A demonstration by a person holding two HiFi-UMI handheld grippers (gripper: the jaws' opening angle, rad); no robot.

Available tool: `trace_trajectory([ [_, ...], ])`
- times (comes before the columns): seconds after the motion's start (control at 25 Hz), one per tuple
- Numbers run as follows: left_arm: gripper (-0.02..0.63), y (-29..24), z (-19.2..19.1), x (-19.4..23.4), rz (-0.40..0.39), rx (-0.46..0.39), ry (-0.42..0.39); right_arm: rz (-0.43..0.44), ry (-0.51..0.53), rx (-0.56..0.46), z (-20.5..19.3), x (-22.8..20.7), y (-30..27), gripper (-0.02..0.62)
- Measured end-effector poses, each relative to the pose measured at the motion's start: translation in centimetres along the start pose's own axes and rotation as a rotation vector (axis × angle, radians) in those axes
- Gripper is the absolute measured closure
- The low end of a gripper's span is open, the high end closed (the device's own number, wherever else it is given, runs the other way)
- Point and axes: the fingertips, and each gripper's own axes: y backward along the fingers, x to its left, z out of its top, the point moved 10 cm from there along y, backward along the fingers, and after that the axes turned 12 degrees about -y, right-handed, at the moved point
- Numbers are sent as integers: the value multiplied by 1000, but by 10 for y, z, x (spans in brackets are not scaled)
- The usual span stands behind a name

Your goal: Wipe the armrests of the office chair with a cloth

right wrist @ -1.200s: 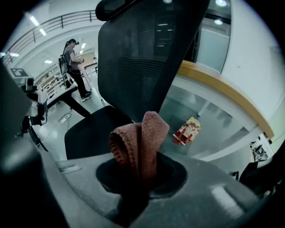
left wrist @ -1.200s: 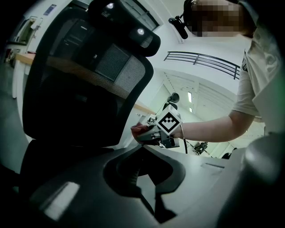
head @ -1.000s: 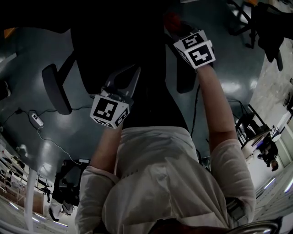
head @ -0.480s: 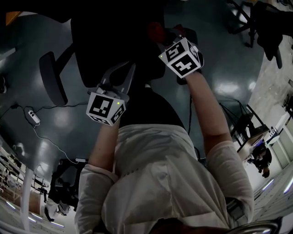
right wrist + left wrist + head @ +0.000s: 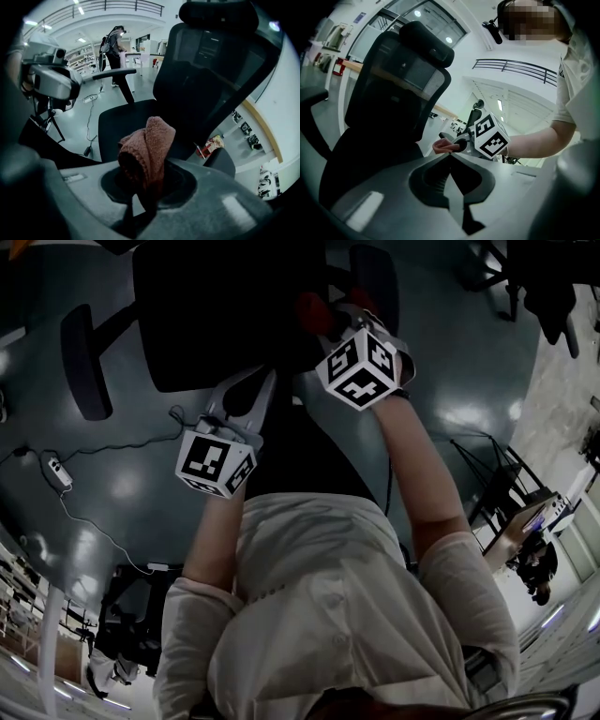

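Reddish cloth (image 5: 150, 145) stands bunched and folded between the fingers of the right gripper (image 5: 145, 200), which are pinched tight on its lower end. The fingers of the left gripper (image 5: 452, 164) are pressed together with nothing between them. In the left gripper view the right gripper shows just beyond them, with the cloth poking out ahead of it toward the chair (image 5: 389, 108).

In the head view the cloth is a dim red spot at the right edge of the black seat (image 5: 216, 315), close beside one armrest (image 5: 375, 277) — whether it touches the pad I cannot tell. The left gripper hangs by the seat's front edge, a little apart from the right one. The other armrest (image 5: 80, 362) juts out on the opposite side of the seat, well apart from both grippers.

Behind the seat rise the mesh backrest (image 5: 211, 70) and a padded headrest (image 5: 218, 14). On the glossy grey floor (image 5: 122, 512) lies a power strip (image 5: 56, 470) with its cable trailing — and far off in the right gripper view a person (image 5: 114, 42) stands.
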Motion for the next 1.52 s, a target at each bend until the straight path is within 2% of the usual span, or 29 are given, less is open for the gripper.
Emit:
trace_trajectory([
  [0.16,589,17,-22,-27,7,-6,1,-20,11,-17,-33,27,16,540],
  [0.48,589,47,-46,-61,42,-28,-19,5,-117,-67,-83,60,41,540],
  [0.68,589,71,-50,-82,77,-54,-28,9,-109,-8,-115,81,53,540],
  [0.88,589,107,-35,-94,152,-85,-40,47,-178,-33,-129,93,77,540],
  [1.04,589,148,-17,-73,250,-105,-56,88,-184,-67,-101,109,77,540],
  [1.24,589,205,-2,-23,372,-192,-3,135,-138,-166,-28,144,65,540],
  [1.36,589,236,-2,15,405,-208,-11,135,-119,-228,27,164,53,540],
  [1.52,589,282,-2,80,404,-185,-15,102,-147,-289,99,192,37,540],
])
